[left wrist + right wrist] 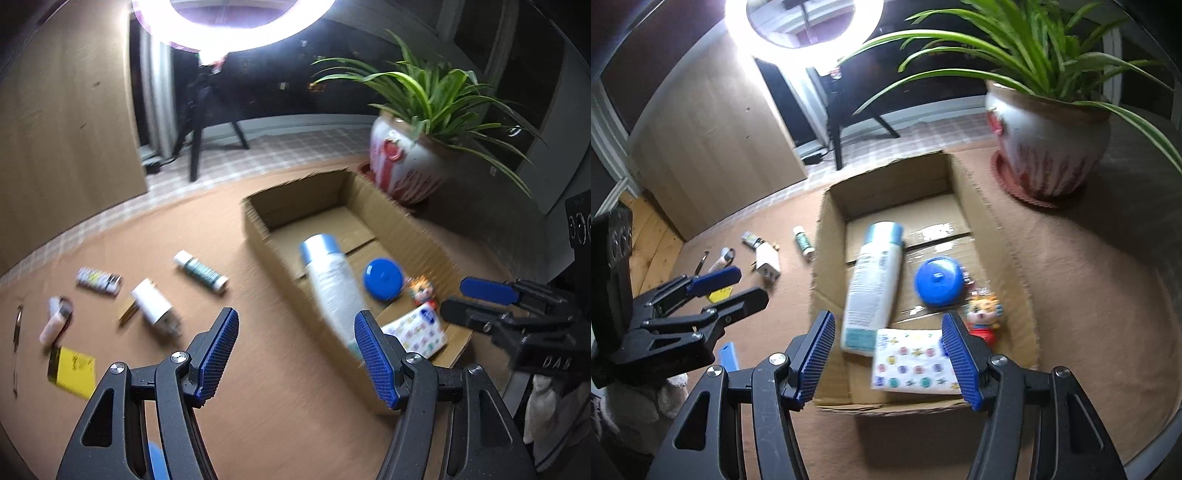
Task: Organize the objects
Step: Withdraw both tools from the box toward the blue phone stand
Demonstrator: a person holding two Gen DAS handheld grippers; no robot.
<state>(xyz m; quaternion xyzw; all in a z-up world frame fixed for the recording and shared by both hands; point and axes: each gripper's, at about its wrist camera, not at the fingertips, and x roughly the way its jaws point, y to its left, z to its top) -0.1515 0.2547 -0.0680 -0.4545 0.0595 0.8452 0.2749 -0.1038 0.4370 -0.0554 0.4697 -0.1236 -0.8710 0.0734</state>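
Right hand-held gripper (888, 356) above boxed bottle (873, 288).

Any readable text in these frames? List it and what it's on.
"DAB": on the right gripper body, seen from the left wrist view.
White bottle in the cardboard box: print too blurred to read.
Yellow card: dark marks, unreadable.
Tissue pack: pictures only, no legible words.
Green-labelled tube: blurred.

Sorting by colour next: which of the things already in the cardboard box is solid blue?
The round blue lidded container, lying between the white bottle and the small toy figure. The bottle only has a pale blue cap end.
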